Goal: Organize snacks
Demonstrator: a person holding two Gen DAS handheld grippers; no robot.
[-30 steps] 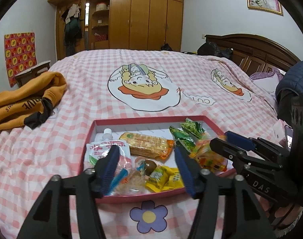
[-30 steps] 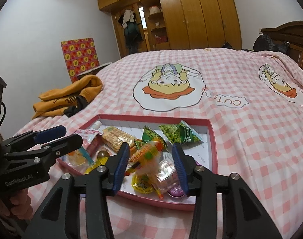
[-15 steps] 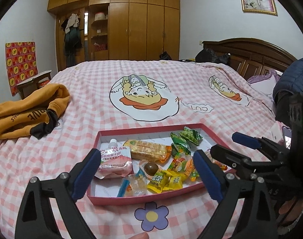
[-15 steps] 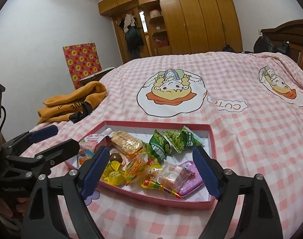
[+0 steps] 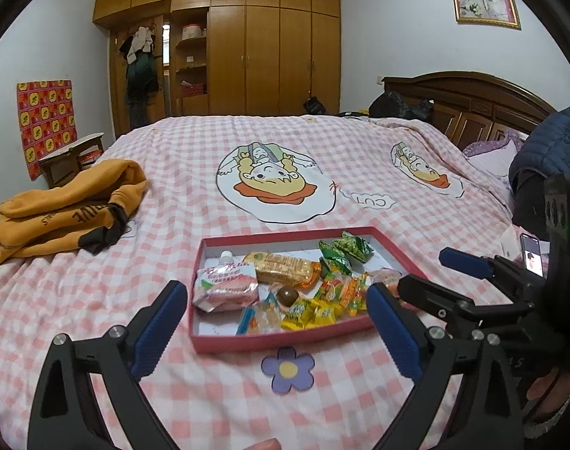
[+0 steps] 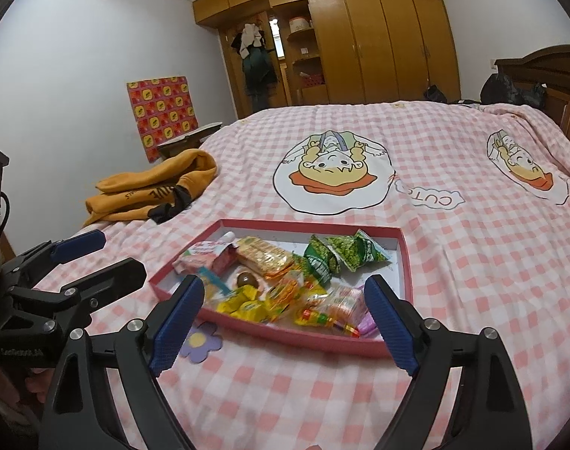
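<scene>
Pink-checked bedcover (image 5: 97, 300) carries the scene: nearest each camera, the left gripper (image 5: 277, 322) and right gripper (image 6: 285, 322) hover with fingers spread wide and empty, framing the red tray (image 5: 285, 339) just ahead of their tips. Snacks lie heaped in the tray's near half, yellow candies (image 6: 247, 305) touching a brown chocolate ball (image 6: 246, 279), green packets (image 6: 341, 253) farther back. Likely risks: fingers pinching two overlapping wrappers together, or nudging the tray across the soft bedding.
</scene>
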